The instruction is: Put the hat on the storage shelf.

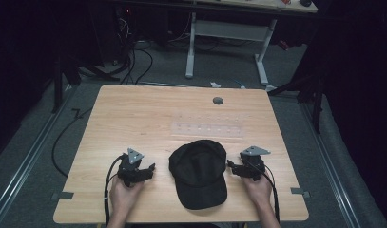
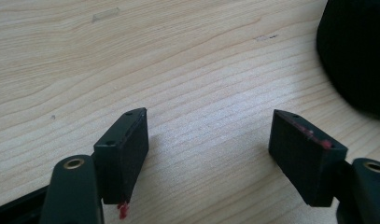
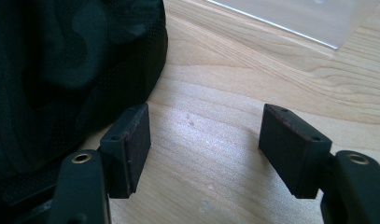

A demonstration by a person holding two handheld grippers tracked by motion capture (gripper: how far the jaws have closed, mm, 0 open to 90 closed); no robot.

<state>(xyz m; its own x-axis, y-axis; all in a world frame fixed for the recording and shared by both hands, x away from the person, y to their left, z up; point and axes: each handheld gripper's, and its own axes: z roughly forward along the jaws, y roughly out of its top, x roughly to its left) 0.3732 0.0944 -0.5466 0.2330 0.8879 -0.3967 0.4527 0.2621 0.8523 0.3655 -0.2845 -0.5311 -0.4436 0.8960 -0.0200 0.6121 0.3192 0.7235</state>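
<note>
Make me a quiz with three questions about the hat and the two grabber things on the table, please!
1. Where does the cap lie?
A. between the left gripper and the right gripper
B. at the far edge of the table
C. on the floor

2. What colour is the cap?
A. red
B. white
C. black

3. How do the jaws of the two grippers stand?
A. both shut on the cap
B. both open with nothing between them
C. one open, one shut

Answers:
1. A, since the high view shows the cap on the near part of the table with a gripper on either side.
2. C, since its crown and brim look black in the high view.
3. B, since each gripper view shows bare wood between the two spread pads.
</note>
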